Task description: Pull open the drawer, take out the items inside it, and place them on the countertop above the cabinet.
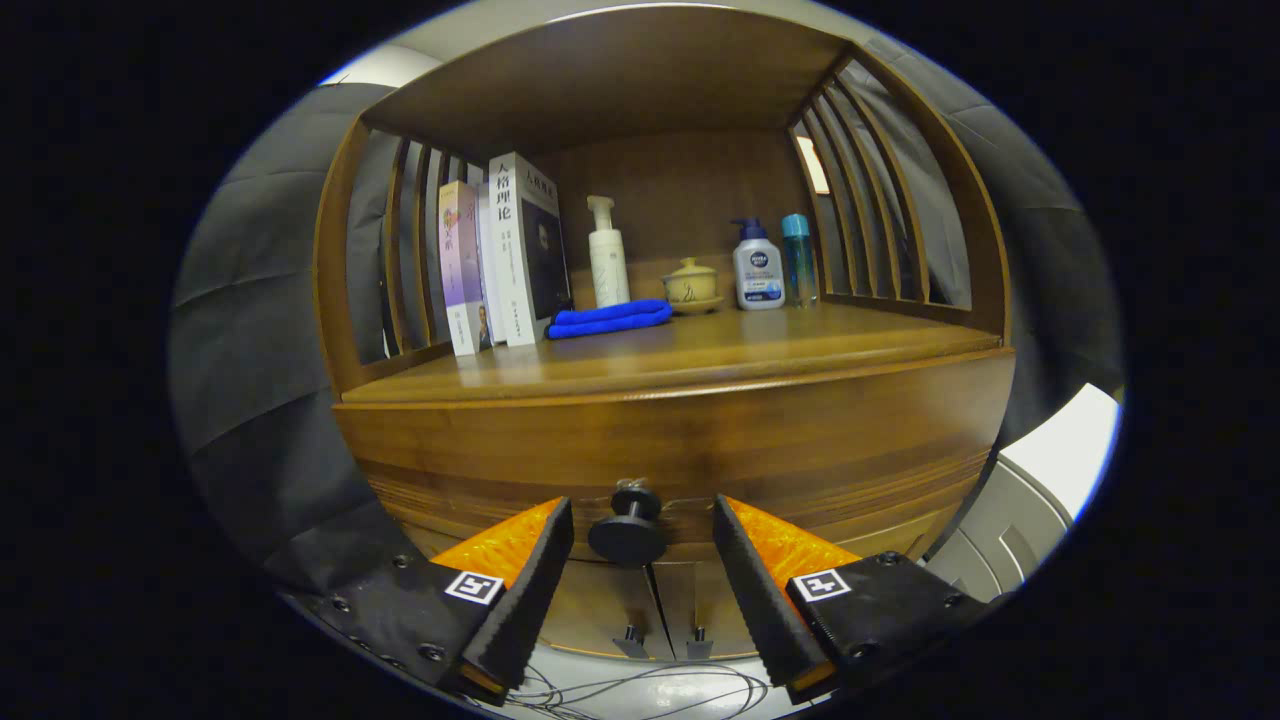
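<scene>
Drawer knob [628,532] between open claw [640,520]

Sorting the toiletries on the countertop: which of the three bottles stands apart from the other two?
The white pump bottle, beside the books behind the blue cloth. The other two stand together past the lidded cup. The gripper fingers are open around the drawer knob.

My gripper [640,520] has its fingers spread, and the round dark drawer knob [628,532] sits in the gap, touching neither. The front of the brown wooden countertop [700,365] lies bare. Further back stand upright books [505,260], a folded blue cloth [608,318], a white pump bottle [608,255] and a small lidded cup [691,285].
</scene>
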Tool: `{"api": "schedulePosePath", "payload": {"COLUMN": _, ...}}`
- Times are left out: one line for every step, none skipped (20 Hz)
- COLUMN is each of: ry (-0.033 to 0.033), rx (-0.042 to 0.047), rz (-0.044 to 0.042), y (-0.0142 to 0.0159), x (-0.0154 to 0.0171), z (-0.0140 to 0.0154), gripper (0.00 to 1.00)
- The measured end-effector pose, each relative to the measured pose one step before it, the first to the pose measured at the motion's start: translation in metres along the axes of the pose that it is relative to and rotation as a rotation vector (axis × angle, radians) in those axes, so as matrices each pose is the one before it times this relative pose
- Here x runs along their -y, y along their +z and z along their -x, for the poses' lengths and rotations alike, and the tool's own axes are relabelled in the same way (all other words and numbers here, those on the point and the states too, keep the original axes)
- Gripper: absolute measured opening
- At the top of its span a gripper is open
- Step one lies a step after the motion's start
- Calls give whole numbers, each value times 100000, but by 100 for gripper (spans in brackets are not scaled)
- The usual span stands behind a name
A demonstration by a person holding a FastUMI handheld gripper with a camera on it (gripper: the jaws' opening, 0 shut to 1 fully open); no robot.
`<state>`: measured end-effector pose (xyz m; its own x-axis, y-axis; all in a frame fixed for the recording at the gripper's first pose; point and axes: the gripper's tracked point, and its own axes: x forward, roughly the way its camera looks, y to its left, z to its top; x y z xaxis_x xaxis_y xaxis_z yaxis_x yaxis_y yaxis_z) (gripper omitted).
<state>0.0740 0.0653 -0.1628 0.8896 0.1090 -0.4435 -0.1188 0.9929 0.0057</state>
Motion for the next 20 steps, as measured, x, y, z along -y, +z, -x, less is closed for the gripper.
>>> {"api": "schedulePosePath", "payload": {"ry": 464, "rx": -528, "rz": 386, "y": -168, "x": -376, "z": -392, "gripper": 79}}
{"api": "schedulePosePath", "payload": {"ry": -586, "rx": -575, "rz": 432, "y": -216, "x": -242, "z": -254, "gripper": 73}}
{"api": "schedulePosePath", "payload": {"ry": -1498, "rx": 235, "rz": 558, "y": -227, "x": 311, "z": -246, "gripper": 67}}
{"api": "schedulePosePath", "payload": {"ry": -2061, "rx": -941, "rz": 473, "y": -116, "x": 272, "z": -20, "gripper": 60}}
{"api": "schedulePosePath", "payload": {"ry": -361, "rx": 700, "rz": -593, "y": -170, "x": -324, "z": -165, "gripper": 54}}
{"api": "schedulePosePath", "payload": {"ry": 221, "rx": -994, "rz": 21, "y": 29, "x": 180, "z": -171, "gripper": 47}}
{"api": "schedulePosePath", "payload": {"ry": -2, "rx": 147, "rz": 431, "y": 128, "x": -60, "z": 198, "gripper": 45}}
{"api": "schedulePosePath", "payload": {"ry": 425, "rx": -1004, "rz": 433, "y": -74, "x": 56, "z": -117, "gripper": 42}}
{"api": "schedulePosePath", "payload": {"ry": 563, "rx": 103, "rz": -235, "y": -54, "x": -81, "z": 62, "gripper": 39}}
{"api": "schedulePosePath", "payload": {"ry": 556, "rx": -845, "rz": -416, "y": -62, "x": 7, "z": 14, "gripper": 39}}
{"api": "schedulePosePath", "payload": {"ry": 228, "rx": 78, "rz": -766, "y": -24, "x": 5, "z": 218, "gripper": 39}}
{"api": "schedulePosePath", "payload": {"ry": 175, "rx": -415, "rz": -238, "y": -27, "x": 1, "z": 123, "gripper": 39}}
{"api": "schedulePosePath", "payload": {"ry": 72, "rx": 509, "rz": 373, "y": 33, "x": -14, "z": 183, "gripper": 39}}
{"api": "schedulePosePath", "payload": {"ry": -66, "rx": 82, "rz": 626, "y": -53, "x": 16, "z": 238, "gripper": 39}}
{"api": "schedulePosePath", "payload": {"ry": 10, "rx": 238, "rz": 421, "y": -286, "x": -56, "z": 552, "gripper": 39}}
{"api": "schedulePosePath", "payload": {"ry": 61, "rx": -10, "rz": 107, "y": -121, "x": 7, "z": 405, "gripper": 39}}
{"api": "schedulePosePath", "payload": {"ry": 104, "rx": 1, "rz": 39, "y": -230, "x": -46, "z": 419, "gripper": 40}}
{"api": "schedulePosePath", "payload": {"ry": 247, "rx": -160, "rz": -48, "y": -85, "x": -34, "z": 391, "gripper": 40}}
{"api": "schedulePosePath", "payload": {"ry": 243, "rx": -145, "rz": -49, "y": -147, "x": -39, "z": 300, "gripper": 40}}
{"api": "schedulePosePath", "payload": {"ry": 107, "rx": -42, "rz": 300, "y": -80, "x": -69, "z": 485, "gripper": 39}}
